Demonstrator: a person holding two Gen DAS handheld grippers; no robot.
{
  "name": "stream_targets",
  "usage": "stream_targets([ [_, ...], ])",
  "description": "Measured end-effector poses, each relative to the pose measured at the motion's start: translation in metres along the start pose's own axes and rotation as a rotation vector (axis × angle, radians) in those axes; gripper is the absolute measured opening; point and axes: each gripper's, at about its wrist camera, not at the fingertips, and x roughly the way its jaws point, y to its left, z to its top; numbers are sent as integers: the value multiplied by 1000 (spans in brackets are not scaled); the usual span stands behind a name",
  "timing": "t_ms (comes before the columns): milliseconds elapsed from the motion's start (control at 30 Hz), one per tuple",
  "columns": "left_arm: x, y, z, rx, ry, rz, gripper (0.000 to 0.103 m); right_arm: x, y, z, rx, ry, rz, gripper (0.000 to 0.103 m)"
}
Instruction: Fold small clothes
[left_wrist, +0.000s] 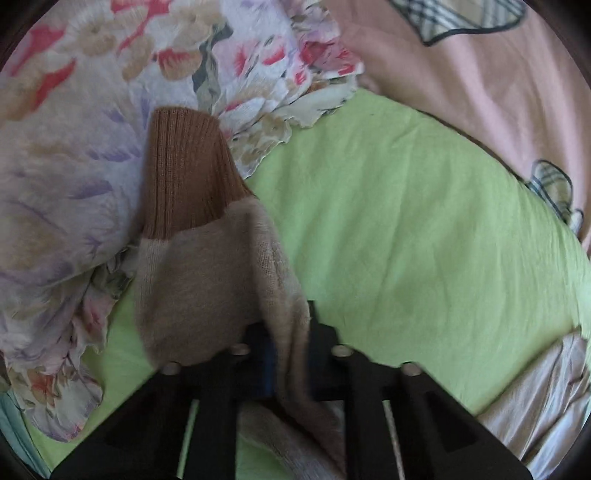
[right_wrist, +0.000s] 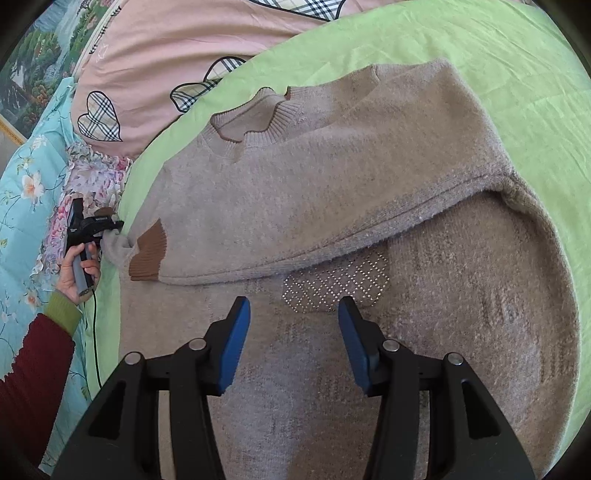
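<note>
A beige knit sweater (right_wrist: 332, 177) with brown ribbed cuffs lies spread on the green sheet (right_wrist: 517, 74), one sleeve folded across its front above a studded diamond patch (right_wrist: 336, 284). My right gripper (right_wrist: 293, 314) is open and empty, hovering over the sweater's lower front. My left gripper (left_wrist: 290, 332) is shut on the other sleeve (left_wrist: 207, 277), whose brown cuff (left_wrist: 184, 173) hangs away from me. In the right wrist view the left gripper (right_wrist: 110, 227) holds that sleeve at the sweater's left edge.
A floral quilt (left_wrist: 74, 147) is bunched at the left of the green sheet (left_wrist: 406, 221). A pink blanket with plaid hearts (right_wrist: 166, 55) lies at the far side. A teal floral cover (right_wrist: 26, 192) runs along the left edge.
</note>
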Motion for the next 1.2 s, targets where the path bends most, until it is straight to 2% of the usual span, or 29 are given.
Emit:
stream_targets([
  [100, -31, -9, -15, 27, -62, -45, 7, 0, 5, -2, -6, -4, 11, 51],
  [233, -98, -47, -44, 102, -181, -194, 7, -4, 10, -5, -12, -11, 32, 51],
  [367, -159, -108, -83, 186, -262, -385, 7, -9, 11, -8, 1, -24, 45, 51],
  [533, -192, -202, -147, 336, -270, -536, 7, -22, 3, -14, 24, -51, 43, 51],
  [733, -191, -286, -211, 500, -227, -621, 7, -41, -27, -18, 94, -97, 4, 51],
  [900, -164, -329, -248, 602, -160, -622, 9, -46, -50, -14, 156, -122, -21, 51],
  [1000, -153, -334, -270, 647, -108, -594, 20, -45, -52, -9, 156, -122, -27, 53],
  [1033, -150, -331, -273, 654, -91, -590, 27, -43, -50, -6, 150, -120, -31, 55],
  [1067, -149, -325, -278, 658, -73, -590, 42, -42, -46, -2, 143, -119, -31, 62],
  [1100, -150, -316, -282, 653, -65, -582, 50, -40, -41, 2, 131, -121, -28, 65],
  [1133, -151, -307, -284, 646, -67, -574, 59, -38, -37, 6, 118, -124, -24, 66],
  [1200, -157, -284, -289, 630, -77, -565, 59, -32, -23, 18, 78, -126, -19, 66],
])
